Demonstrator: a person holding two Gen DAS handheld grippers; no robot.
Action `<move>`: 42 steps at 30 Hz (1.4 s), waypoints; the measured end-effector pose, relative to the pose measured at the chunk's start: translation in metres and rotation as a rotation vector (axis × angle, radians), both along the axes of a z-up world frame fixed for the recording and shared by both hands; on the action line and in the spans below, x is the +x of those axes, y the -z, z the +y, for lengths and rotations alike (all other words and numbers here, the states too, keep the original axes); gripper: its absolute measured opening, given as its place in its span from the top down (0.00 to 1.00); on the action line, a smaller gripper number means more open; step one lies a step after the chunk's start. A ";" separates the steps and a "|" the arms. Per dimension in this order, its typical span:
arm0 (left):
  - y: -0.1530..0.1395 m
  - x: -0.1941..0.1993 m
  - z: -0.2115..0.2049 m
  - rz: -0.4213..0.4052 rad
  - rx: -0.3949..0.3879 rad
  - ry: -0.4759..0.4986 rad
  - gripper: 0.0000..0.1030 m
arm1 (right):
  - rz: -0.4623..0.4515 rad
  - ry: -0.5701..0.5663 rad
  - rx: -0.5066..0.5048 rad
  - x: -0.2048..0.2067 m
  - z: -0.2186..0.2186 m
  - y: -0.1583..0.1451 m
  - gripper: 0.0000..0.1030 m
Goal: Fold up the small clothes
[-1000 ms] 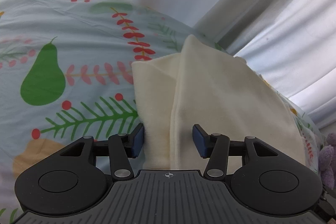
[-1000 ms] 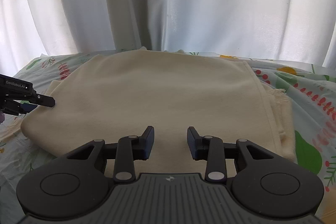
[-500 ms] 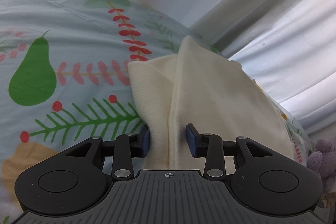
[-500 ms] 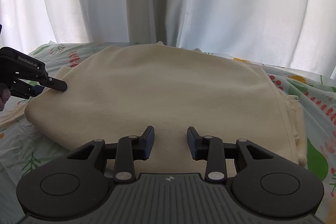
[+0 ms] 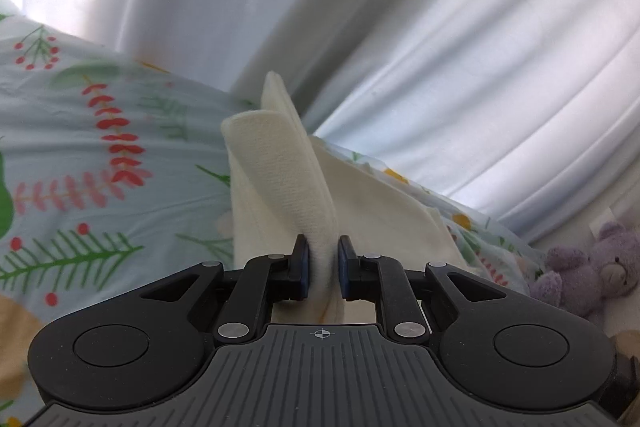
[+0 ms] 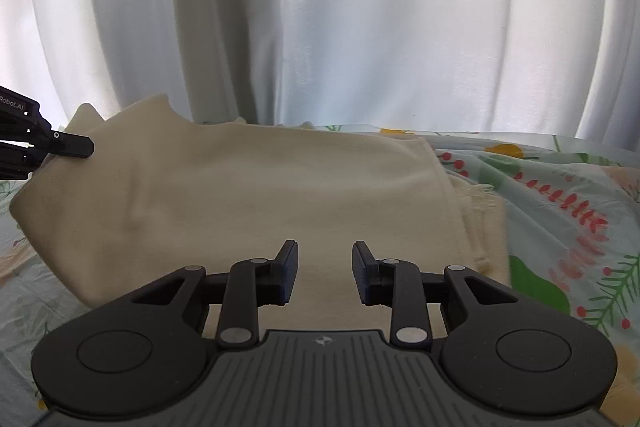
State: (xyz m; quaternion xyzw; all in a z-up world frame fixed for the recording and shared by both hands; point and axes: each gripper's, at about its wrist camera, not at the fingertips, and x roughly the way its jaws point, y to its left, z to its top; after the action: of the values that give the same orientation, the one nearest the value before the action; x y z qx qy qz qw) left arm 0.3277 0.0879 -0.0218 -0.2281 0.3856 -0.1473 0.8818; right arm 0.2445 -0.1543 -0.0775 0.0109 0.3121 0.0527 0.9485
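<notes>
The left gripper [image 5: 323,263], whose jaws have just been closing, pinches a raised edge of the cream garment [image 6: 256,203], which lies on the patterned bedsheet [image 6: 560,187] before white curtains [image 6: 360,27], while the right gripper [image 6: 325,273], slightly narrowed, hovers empty over its near side.

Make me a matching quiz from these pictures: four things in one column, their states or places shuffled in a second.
1. left tongs
2. right tongs
3. cream knitted cloth
4. purple plush teddy bear

a. open, nothing between them
b. lying at the right edge
c. shut on fabric
d. one corner lifted

Pairs: 1-c, 2-a, 3-d, 4-b
</notes>
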 end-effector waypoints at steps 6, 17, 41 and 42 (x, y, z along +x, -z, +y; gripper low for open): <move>0.026 0.009 -0.077 0.052 0.118 0.063 0.82 | 0.005 0.082 0.019 -0.003 -0.028 0.003 0.72; -0.010 -0.030 -0.073 -0.021 0.179 0.065 0.73 | 0.050 0.022 0.072 -0.006 -0.040 0.007 0.72; 0.031 -0.028 -0.020 0.082 0.216 -0.080 0.63 | 0.338 -0.236 0.566 0.120 0.009 0.022 0.49; 0.034 -0.026 -0.018 0.084 0.208 -0.076 0.63 | 0.358 -0.231 0.584 0.125 0.010 0.026 0.52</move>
State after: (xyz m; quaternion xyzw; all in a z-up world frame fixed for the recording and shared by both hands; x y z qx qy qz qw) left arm 0.3014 0.0695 -0.0555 -0.1560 0.4262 -0.0634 0.8888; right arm 0.3690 -0.1439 -0.1035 0.2551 0.4443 0.2435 0.8236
